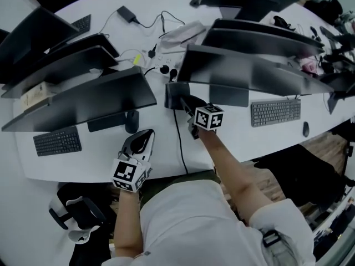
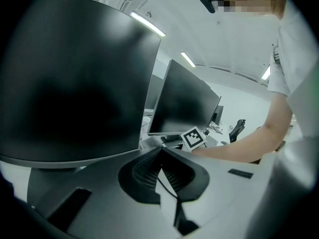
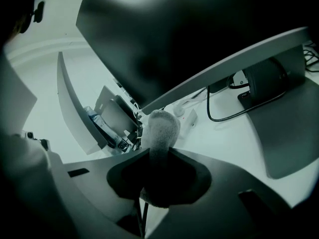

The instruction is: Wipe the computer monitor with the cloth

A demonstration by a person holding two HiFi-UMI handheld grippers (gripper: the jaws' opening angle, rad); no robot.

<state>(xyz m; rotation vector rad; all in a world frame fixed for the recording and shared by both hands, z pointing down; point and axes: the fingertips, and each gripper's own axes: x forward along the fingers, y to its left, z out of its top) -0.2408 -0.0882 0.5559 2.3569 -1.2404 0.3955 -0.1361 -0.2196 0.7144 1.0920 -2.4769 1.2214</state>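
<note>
Desk [image 1: 260,143]: white and curved, carrying the monitor and several other screens.
Monitor [image 1: 249,73]: dark screen, standing upright on its stand.
Keyboard [image 1: 275,112]: grey, just in front of the monitor's right half.
Right claw [image 3: 159,153]: low at the monitor's left end, beside its stand, jaws clamped on the cloth.
Left claw [image 2: 160,151]: well left of the monitor and nearer the person, jaws pressed together with nothing between them.
Cloth [image 3: 160,128]: a pale, fuzzy wad sticking up out of the right claw. Its tip sits right under the monitor's lower edge and seems very close, though contact cannot be made out.
</note>
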